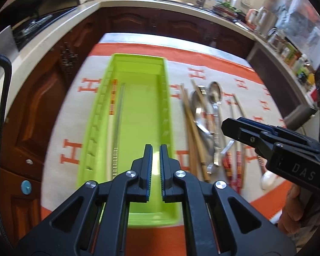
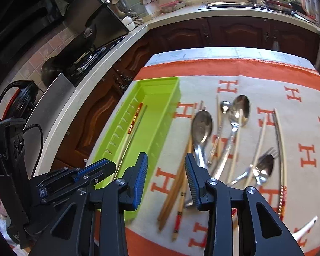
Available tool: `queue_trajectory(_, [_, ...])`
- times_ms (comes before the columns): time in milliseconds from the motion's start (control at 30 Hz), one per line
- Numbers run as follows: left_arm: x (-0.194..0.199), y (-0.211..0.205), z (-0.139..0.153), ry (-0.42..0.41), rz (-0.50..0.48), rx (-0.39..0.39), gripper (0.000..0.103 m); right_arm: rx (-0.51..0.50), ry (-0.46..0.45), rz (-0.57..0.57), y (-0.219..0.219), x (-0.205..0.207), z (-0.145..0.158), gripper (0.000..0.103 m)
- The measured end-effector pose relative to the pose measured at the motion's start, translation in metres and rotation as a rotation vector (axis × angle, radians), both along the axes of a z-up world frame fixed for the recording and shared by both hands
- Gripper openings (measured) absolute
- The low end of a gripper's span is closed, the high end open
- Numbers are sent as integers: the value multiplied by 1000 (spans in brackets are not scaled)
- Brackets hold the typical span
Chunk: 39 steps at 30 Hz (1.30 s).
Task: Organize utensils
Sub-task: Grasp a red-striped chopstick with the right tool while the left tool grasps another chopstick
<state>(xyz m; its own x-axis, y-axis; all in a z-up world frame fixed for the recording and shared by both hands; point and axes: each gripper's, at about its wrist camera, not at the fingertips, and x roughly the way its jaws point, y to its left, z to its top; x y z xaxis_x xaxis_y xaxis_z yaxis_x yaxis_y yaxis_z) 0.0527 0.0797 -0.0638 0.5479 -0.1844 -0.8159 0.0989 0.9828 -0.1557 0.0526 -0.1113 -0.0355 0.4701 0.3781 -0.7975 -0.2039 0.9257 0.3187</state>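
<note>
- Right gripper (image 2: 166, 181): jaws parted, empty, directly above wooden chopsticks (image 2: 175, 187), long axis running away ahead; nearer arm.
- Left gripper (image 1: 156, 170): clenched, empty, over green tray (image 1: 168, 98).

A lime-green tray (image 1: 136, 98) is seen on a cloth (image 2: 256, 85) patterned in cream with orange H letters and an orange border. Silver spoons (image 2: 202, 125), light brown chopsticks (image 2: 175, 189) and red-and-yellow banded white chopsticks (image 1: 113, 98) are shown, with dark brown cabinets (image 1: 42, 98) behind.
</note>
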Motion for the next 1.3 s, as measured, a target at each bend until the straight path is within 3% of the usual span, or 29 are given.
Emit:
queue_trajectory(67, [-3, -9, 5, -10, -21, -4, 6, -15, -7, -20, -13, -7, 4, 42])
queue_trajectory(100, [-4, -14, 7, -17, -30, -2, 8, -20, -12, -31, -21, -10, 6, 50])
queue_trajectory(167, [-7, -25, 13, -36, -44, 4, 25, -25, -29, -64, -36, -17, 12, 61])
queue_trajectory(267, [-12, -38, 24, -78, -53, -10, 50, -33, -58, -103, -61, -28, 22, 63])
queue_trajectory(467, [-10, -80, 36, -115, -108, 33, 50, -36, -81, -179, -110, -43, 37, 63])
queue_trajectory(733, [-1, -143, 19, -66, -217, 45, 50, -34, -78, -249, -163, -50, 31, 63])
queue_trajectory(800, [2, -154, 9, -39, -243, 40, 45, -30, -68, -264, -176, -50, 24, 61])
queue_trajectory(867, [7, -162, -3, 0, -264, 37, 29, -36, -54, -273, -182, -48, 15, 55])
queue_trajectory(967, [18, -172, -24, 76, -277, 21, 19, -15, -15, -275, -193, -45, -5, 46])
queue_trajectory(1067, [25, -176, -40, 117, -278, 5, 14, 2, 20, -272, -196, -41, -25, 39])
queue_trajectory(1300, [40, -186, -65, 175, -282, 20, 8, 16, 55, -256, -200, -35, -54, 36])
